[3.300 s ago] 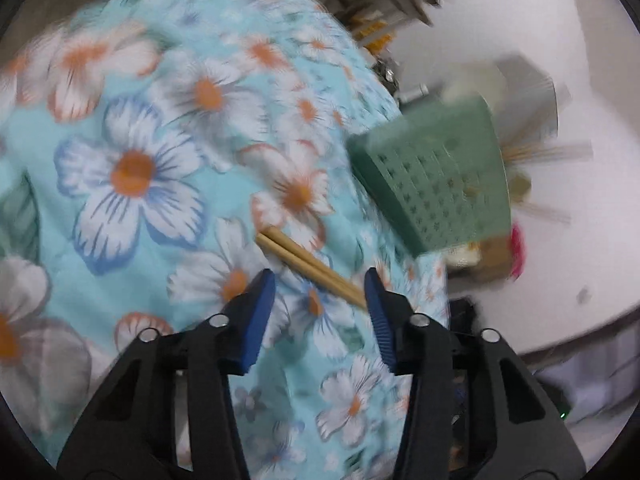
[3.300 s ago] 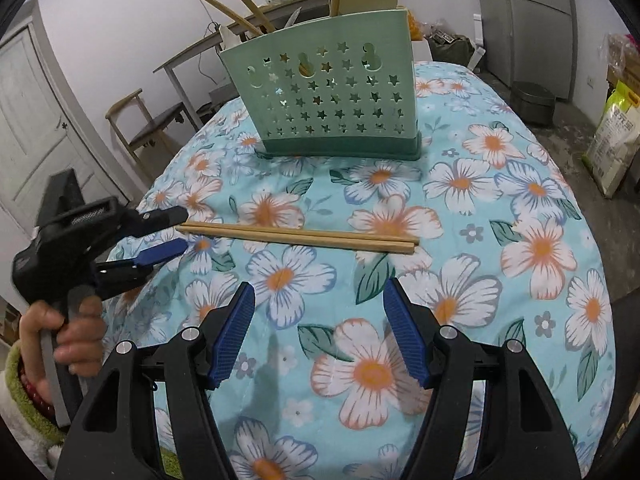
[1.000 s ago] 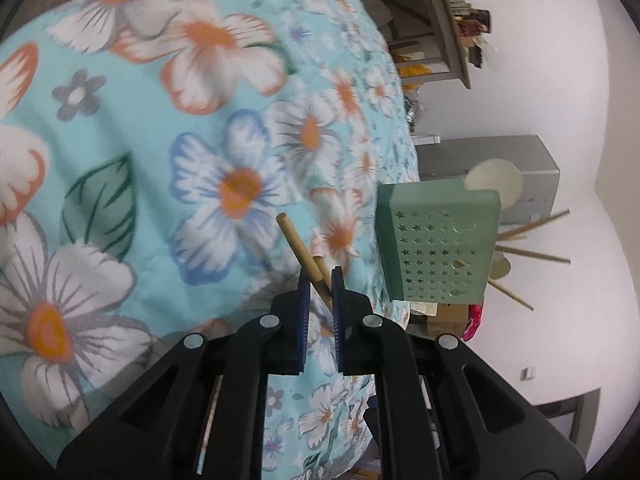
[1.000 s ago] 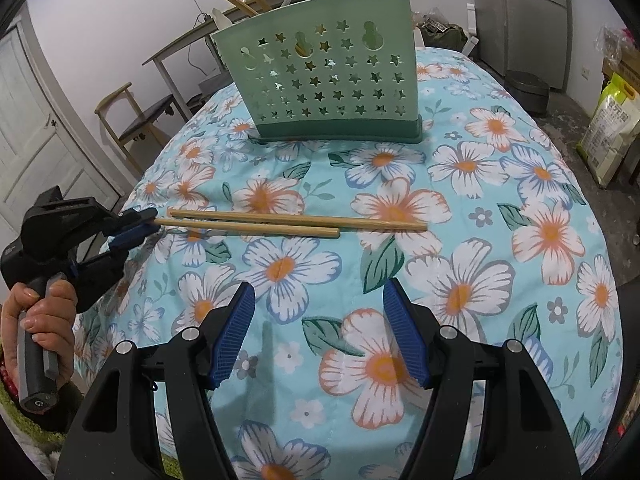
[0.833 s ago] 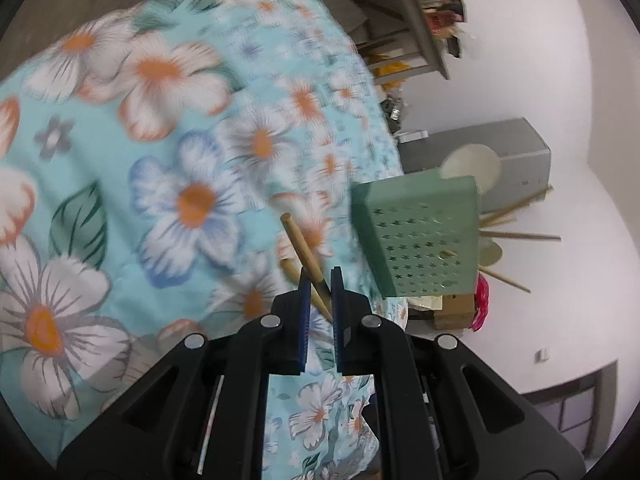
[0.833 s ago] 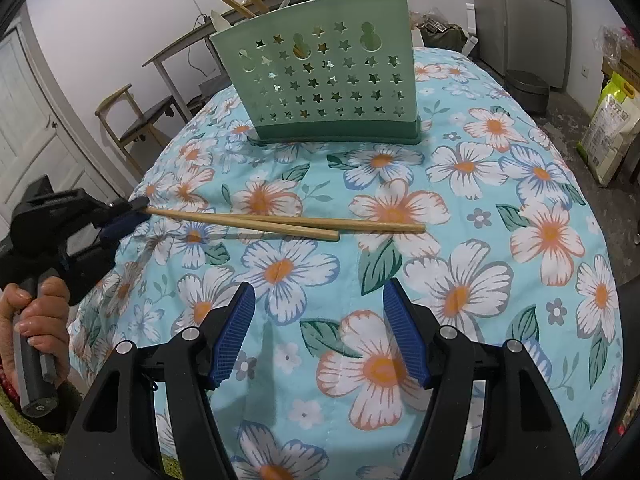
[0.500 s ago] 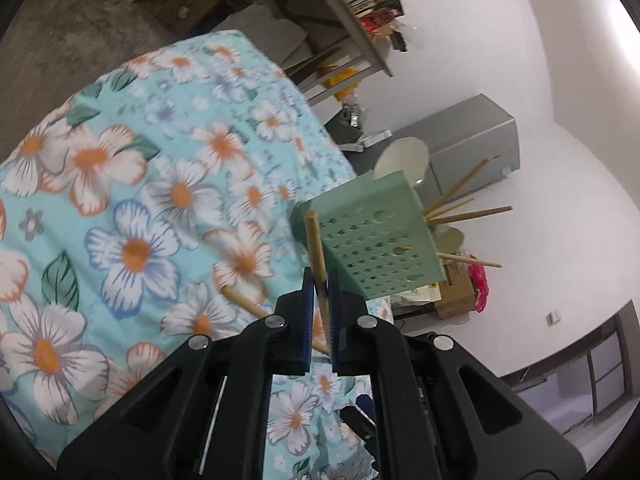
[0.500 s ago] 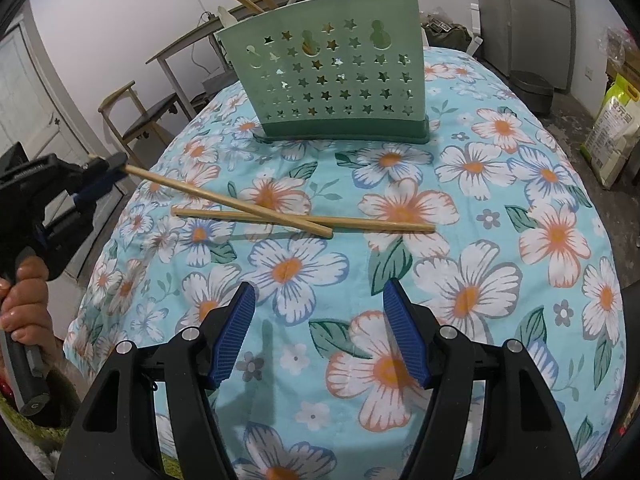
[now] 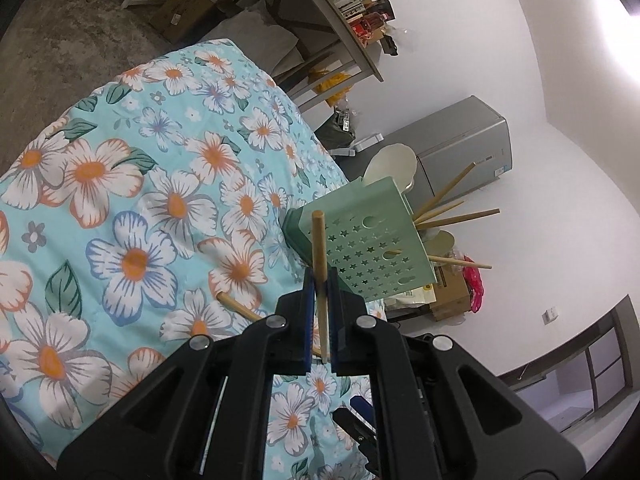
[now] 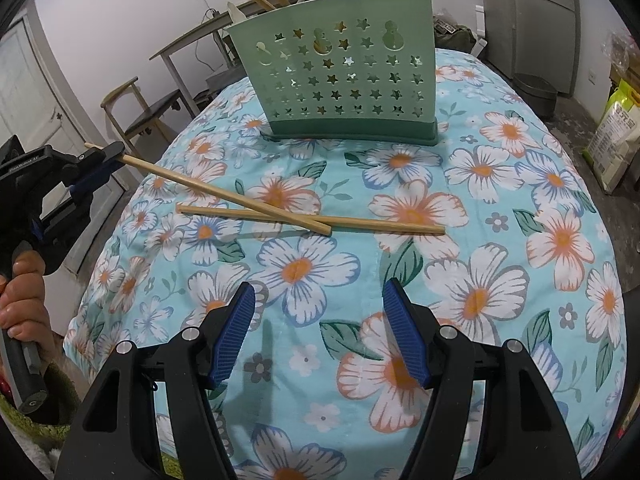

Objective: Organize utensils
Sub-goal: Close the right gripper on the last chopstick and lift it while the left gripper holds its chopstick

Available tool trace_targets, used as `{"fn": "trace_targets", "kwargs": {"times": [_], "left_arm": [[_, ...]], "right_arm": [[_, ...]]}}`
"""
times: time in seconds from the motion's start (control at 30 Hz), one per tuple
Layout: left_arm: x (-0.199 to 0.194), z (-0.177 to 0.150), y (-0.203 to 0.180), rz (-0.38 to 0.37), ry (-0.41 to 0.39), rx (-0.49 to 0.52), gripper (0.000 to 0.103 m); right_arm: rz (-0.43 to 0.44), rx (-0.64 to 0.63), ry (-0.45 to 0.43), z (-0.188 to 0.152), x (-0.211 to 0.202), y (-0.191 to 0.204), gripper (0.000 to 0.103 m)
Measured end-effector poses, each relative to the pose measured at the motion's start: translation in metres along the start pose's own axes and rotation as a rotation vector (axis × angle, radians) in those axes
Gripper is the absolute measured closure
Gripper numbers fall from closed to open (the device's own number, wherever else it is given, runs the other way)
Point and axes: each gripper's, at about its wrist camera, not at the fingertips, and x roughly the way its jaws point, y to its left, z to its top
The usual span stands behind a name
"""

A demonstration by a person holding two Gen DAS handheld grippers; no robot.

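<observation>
My left gripper (image 9: 319, 280) (image 10: 114, 156) is shut on one end of a wooden chopstick (image 9: 319, 256) (image 10: 224, 196), held at the table's left edge. That chopstick slants down to the right, and its far tip hangs over a second chopstick (image 10: 360, 222) that lies flat on the floral cloth. A green utensil holder (image 10: 340, 68) (image 9: 368, 240) with star holes stands at the back, with several chopsticks and a spoon sticking out. My right gripper (image 10: 320, 340) hovers open over the cloth in front, with nothing between its fingers.
The round table (image 10: 560, 240) wears a blue floral cloth. A hand (image 10: 20, 280) holds the left gripper's handle. A chair (image 10: 140, 116) and a side table stand behind at the left, a bin (image 10: 536, 88) and a bag (image 10: 616, 128) at the right.
My left gripper closed on the nearer chopstick's end and lifted it, so the stick now slants across the other one. My right gripper has kept still.
</observation>
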Motion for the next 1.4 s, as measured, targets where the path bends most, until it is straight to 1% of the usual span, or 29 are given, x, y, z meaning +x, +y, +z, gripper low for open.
{"fn": "trace_targets", "kwargs": {"times": [1.23, 1.4], "left_arm": [[0.0024, -0.0009, 0.0076, -0.001, 0.013, -0.028, 0.098], [-0.0019, 0.0008, 0.0003, -0.015, -0.012, -0.005, 0.099]], "right_arm": [[0.001, 0.003, 0.001, -0.0012, 0.0007, -0.0004, 0.038], [-0.011, -0.001, -0.013, -0.0021, -0.0017, -0.0038, 0.038]]}}
